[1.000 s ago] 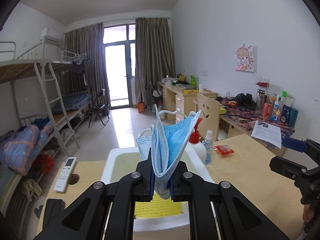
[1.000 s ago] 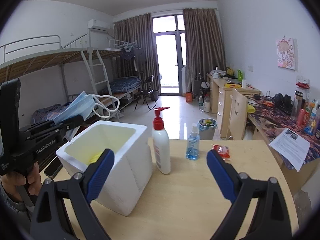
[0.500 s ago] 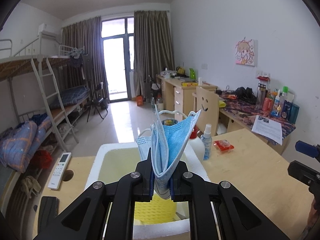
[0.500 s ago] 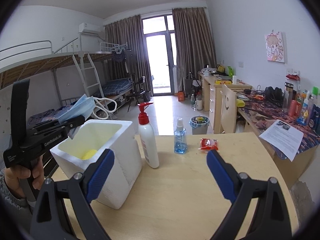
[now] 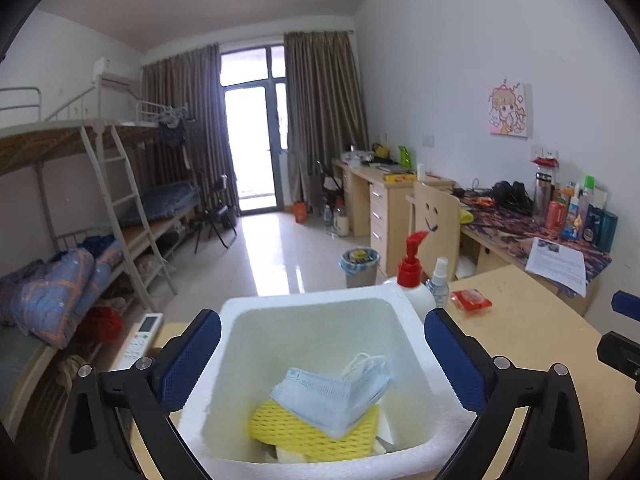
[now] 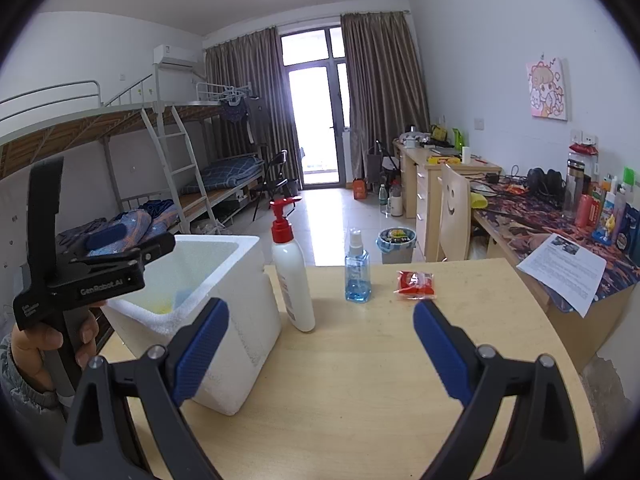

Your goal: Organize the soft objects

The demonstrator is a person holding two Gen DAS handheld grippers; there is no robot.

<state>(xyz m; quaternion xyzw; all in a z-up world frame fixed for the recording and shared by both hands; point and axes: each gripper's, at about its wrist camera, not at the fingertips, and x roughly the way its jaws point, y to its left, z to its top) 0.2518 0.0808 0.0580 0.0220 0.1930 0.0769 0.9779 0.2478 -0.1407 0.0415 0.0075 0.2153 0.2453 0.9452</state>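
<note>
Dorm room: bunk beds (image 5: 100,208) along the left wall, curtained glass door (image 5: 256,148) at the far end, desks along the right wall, pale wooden table (image 6: 360,380) nearest.

Far left in the right wrist view: a hand (image 6: 48,344) wrapped round the handle of the left gripper (image 6: 132,246), held over the near-left rim of the box. Jaws just swung wide apart, nothing between them, blue pads (image 5: 192,354) flanking the box opening in the left wrist view.

Left part of the table: white foam box (image 5: 404,304), open at the top. Inside, on the bottom: a yellow mesh pad (image 5: 296,432), and lying across it a light blue face mask (image 5: 332,392), folded, ear loops bunched at its far right end. Free of both grippers.

Left of the box, near the table's left edge: a white remote control (image 5: 142,336).

Just right of the box: a white pump bottle (image 6: 292,276) with red top, upright. Further right, apart from it: a small blue spray bottle (image 6: 357,272), upright. Right again: a red packet (image 6: 415,282), flat on the table.

Near centre of the table, in the right wrist view: right gripper (image 6: 320,344), fingers spread wide, empty, bare tabletop between them.

Far right, on the patterned desk: a printed sheet (image 6: 564,268) hanging over the edge, bottles and cans lined against the wall.
</note>
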